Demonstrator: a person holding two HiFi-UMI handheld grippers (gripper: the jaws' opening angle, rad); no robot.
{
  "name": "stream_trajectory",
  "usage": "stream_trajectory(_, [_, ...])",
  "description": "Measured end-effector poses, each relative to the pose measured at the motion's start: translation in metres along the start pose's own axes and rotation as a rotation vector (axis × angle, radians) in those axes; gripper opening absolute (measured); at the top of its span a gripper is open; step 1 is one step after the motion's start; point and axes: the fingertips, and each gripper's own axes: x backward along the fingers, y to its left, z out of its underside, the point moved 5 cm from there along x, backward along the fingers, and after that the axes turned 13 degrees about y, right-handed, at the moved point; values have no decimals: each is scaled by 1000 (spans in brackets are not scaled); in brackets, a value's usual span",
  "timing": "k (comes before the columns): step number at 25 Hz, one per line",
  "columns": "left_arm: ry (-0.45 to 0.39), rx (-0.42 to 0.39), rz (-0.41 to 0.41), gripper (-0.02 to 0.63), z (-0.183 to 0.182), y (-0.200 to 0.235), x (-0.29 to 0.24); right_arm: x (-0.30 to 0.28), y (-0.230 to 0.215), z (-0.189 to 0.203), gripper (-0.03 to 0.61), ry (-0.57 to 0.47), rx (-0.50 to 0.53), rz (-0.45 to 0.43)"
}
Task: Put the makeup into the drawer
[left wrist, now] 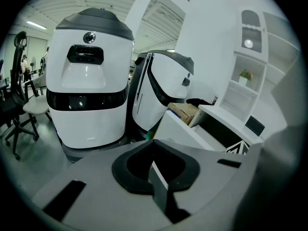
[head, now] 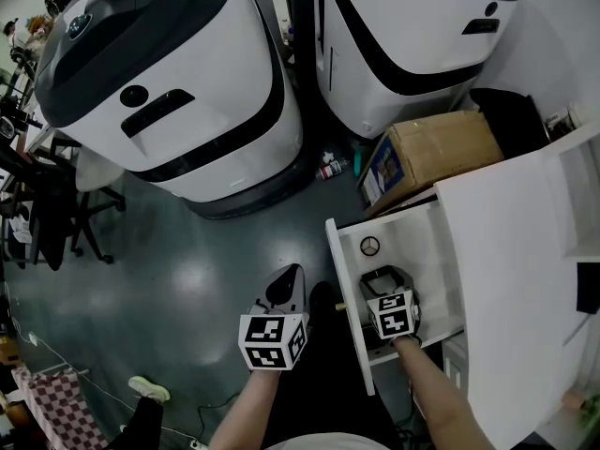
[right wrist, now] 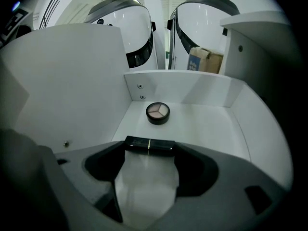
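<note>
Makeup stick (right wrist: 149, 146) (slim, black) held in right gripper (right wrist: 149, 149).

Lab-like workshop hall: bulky white-and-black machines (head: 187, 92), office chairs (head: 52, 218), cardboard box (head: 441, 148), glossy grey floor (head: 187, 279).

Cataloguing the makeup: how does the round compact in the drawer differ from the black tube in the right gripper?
The round compact is a flat disc showing pale wedges; the black tube is a long bar with a thin gold band. The compact lies free on the drawer floor; the tube is clamped end to end by the right gripper. Both have black casings.
</note>
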Motion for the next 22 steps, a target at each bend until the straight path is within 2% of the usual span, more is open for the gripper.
stream_trajectory(8, [1, -11, 0, 2, -1, -1, 1, -2, -2, 7, 324, 25, -9, -20])
stream_trajectory(16, [-12, -20, 6, 2, -4, -6, 9, 25, -1, -2, 324, -65, -47, -32])
stream_trajectory(22, [-46, -20, 1, 2, -9, -11, 20, 64, 2, -13, 324, -171, -98, -79])
